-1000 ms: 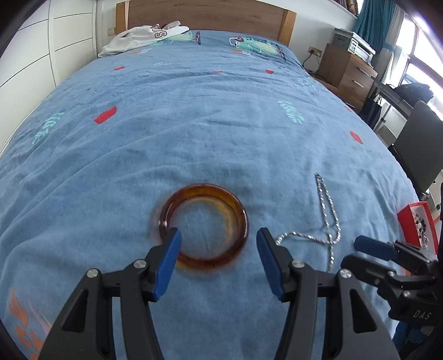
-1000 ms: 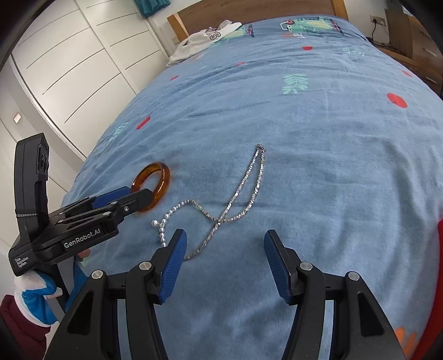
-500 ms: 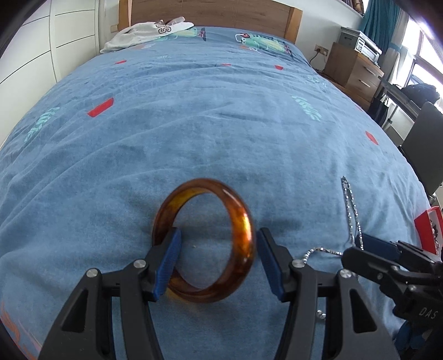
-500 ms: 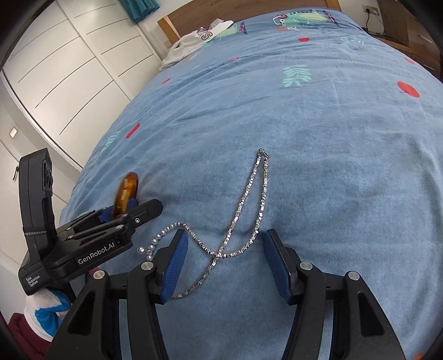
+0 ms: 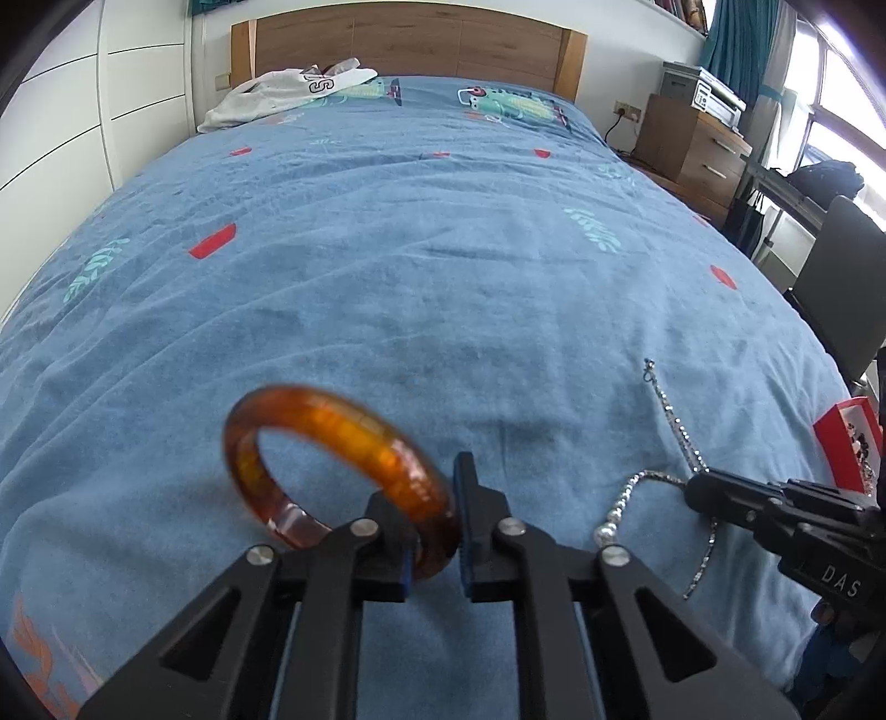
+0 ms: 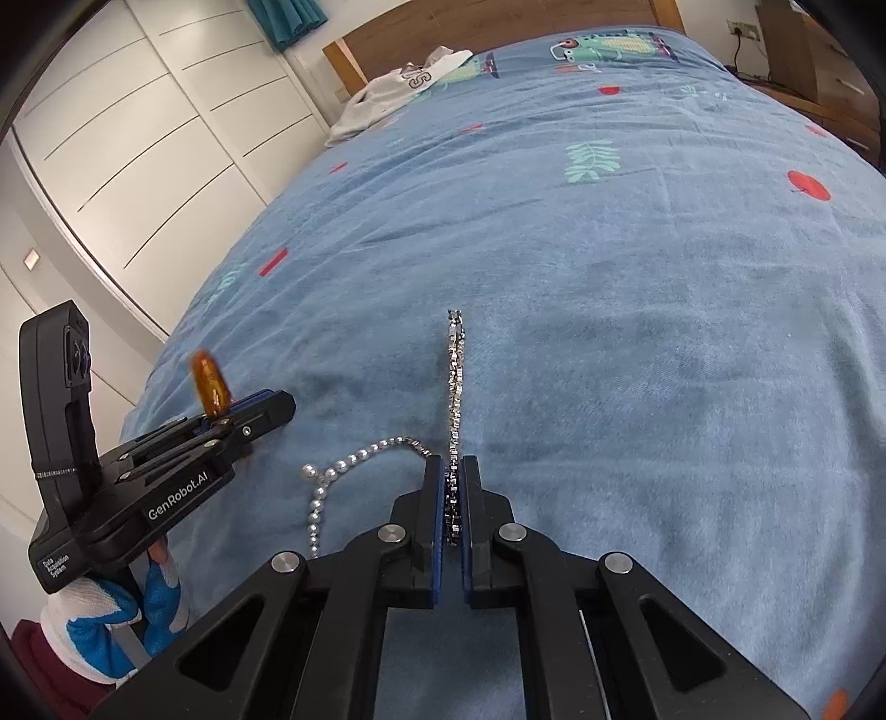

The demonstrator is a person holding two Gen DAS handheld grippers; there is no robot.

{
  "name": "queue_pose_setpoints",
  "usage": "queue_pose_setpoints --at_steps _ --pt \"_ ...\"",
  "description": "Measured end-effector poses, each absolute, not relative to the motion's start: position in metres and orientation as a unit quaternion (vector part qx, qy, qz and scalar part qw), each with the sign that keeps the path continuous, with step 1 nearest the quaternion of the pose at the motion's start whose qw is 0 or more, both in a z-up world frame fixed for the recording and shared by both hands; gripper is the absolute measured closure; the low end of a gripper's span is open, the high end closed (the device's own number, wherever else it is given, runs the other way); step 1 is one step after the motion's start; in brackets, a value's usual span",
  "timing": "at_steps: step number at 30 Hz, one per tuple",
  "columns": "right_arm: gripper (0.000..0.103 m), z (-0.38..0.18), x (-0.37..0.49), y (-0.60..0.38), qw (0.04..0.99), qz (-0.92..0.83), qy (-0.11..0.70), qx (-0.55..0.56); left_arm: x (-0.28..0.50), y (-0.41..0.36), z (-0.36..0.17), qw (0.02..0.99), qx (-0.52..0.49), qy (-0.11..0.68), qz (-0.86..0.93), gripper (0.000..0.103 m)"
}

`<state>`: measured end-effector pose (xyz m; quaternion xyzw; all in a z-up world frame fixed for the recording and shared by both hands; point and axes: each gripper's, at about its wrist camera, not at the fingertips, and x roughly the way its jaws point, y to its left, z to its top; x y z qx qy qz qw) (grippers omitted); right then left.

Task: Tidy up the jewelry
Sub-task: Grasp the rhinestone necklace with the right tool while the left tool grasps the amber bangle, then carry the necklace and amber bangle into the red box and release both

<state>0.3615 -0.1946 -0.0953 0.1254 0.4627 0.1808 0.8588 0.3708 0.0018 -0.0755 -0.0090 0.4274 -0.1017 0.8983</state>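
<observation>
My left gripper (image 5: 434,531) is shut on the rim of an amber bangle (image 5: 338,426) and holds it tilted up off the blue bedspread (image 5: 443,277); the bangle also shows edge-on in the right wrist view (image 6: 209,385). My right gripper (image 6: 454,504) is shut on a silver chain necklace (image 6: 455,365) that lies on the bedspread ahead of it, with a beaded end (image 6: 332,471) curling to the left. The necklace also shows in the left wrist view (image 5: 673,415), beside the right gripper (image 5: 698,487).
A red jewelry box (image 5: 850,443) sits at the bed's right edge. A white garment (image 5: 288,94) lies by the wooden headboard (image 5: 410,39). White wardrobe doors (image 6: 138,138) stand on the left; a wooden nightstand (image 5: 692,144) and a dark chair (image 5: 847,277) on the right.
My left gripper closed on the bangle and lifted it off the bedspread. My right gripper moved forward and closed on the necklace.
</observation>
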Motion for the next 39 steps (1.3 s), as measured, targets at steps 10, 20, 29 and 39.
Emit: queue_pose_setpoints --at_steps 10,20,29,39 --pt "0.098 -0.058 0.328 -0.203 0.872 0.194 0.433 0.119 0.337 0.015 -0.037 0.903 -0.037 0.412 -0.113 0.095" --pt "0.099 -0.009 0.283 -0.227 0.890 0.183 0.401 0.117 0.293 -0.001 0.013 0.909 -0.025 0.390 -0.146 0.095" --pt "0.099 0.039 0.242 -0.276 0.911 0.152 0.366 0.115 0.255 -0.056 0.052 0.906 0.008 0.381 -0.185 0.095" --pt "0.099 0.076 0.209 -0.359 0.930 0.101 0.335 0.116 0.237 -0.163 0.072 0.890 0.023 0.378 -0.254 0.095"
